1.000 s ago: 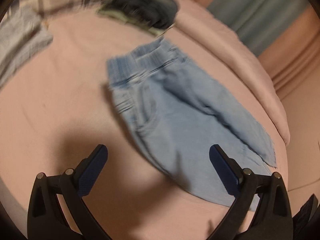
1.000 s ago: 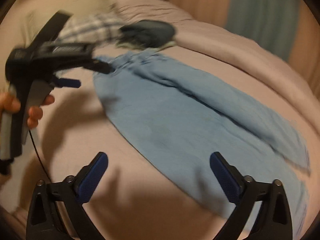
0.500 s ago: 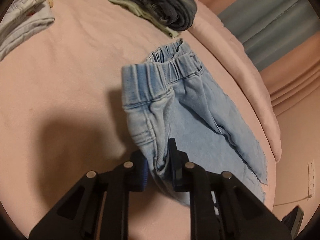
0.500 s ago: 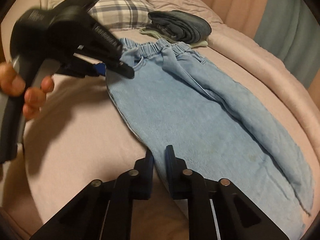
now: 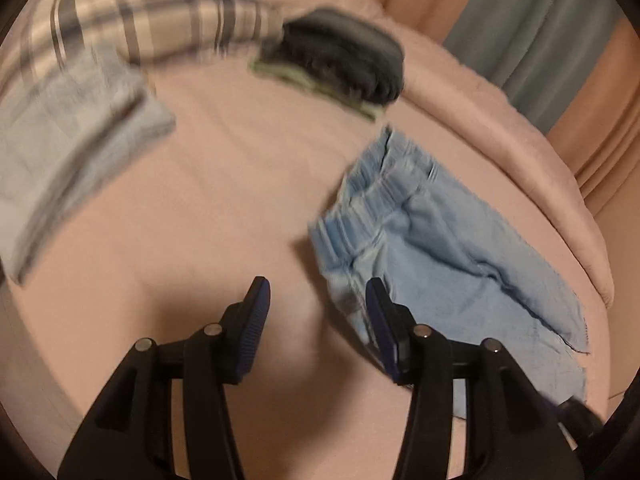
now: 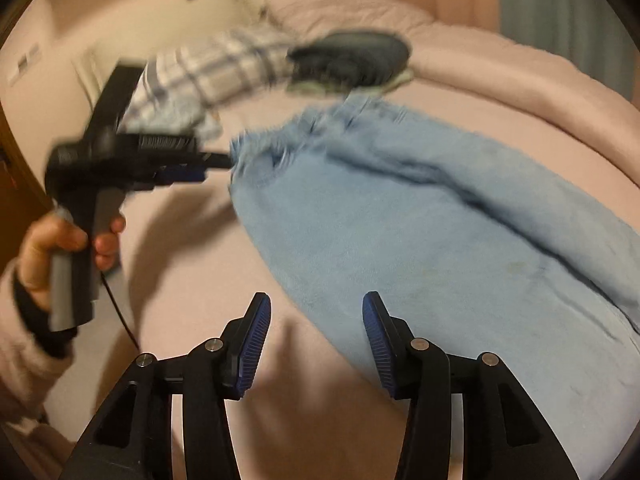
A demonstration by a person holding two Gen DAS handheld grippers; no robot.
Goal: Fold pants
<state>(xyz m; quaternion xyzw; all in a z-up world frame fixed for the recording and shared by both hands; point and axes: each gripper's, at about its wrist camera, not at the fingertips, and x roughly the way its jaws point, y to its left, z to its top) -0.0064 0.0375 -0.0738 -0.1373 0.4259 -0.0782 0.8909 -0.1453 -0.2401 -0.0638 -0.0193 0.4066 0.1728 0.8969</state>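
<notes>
We hold our left gripper (image 5: 318, 300) with its jaws partly apart and nothing between them, hovering over the pink bedsheet (image 5: 200, 200) just beside the waistband end of the light blue pants (image 5: 440, 260); its right finger overlaps the edge of the denim in view, though we cannot tell whether it touches. Our right gripper (image 6: 316, 316) is likewise parted and empty, with the pants (image 6: 440, 240) spread on the bedsheet (image 6: 180, 260) ahead and to its right, waistband toward the far side. From the right wrist view we see our left hand (image 6: 60, 248) around the grey handle, the left gripper (image 6: 192, 164) pointing at the waistband corner. Beyond the pants lies a dark folded garment (image 5: 348, 56) by a plaid pillow (image 5: 160, 12), with a pale folded cloth (image 5: 72, 128) off to the left; much of this is motion-blurred
</notes>
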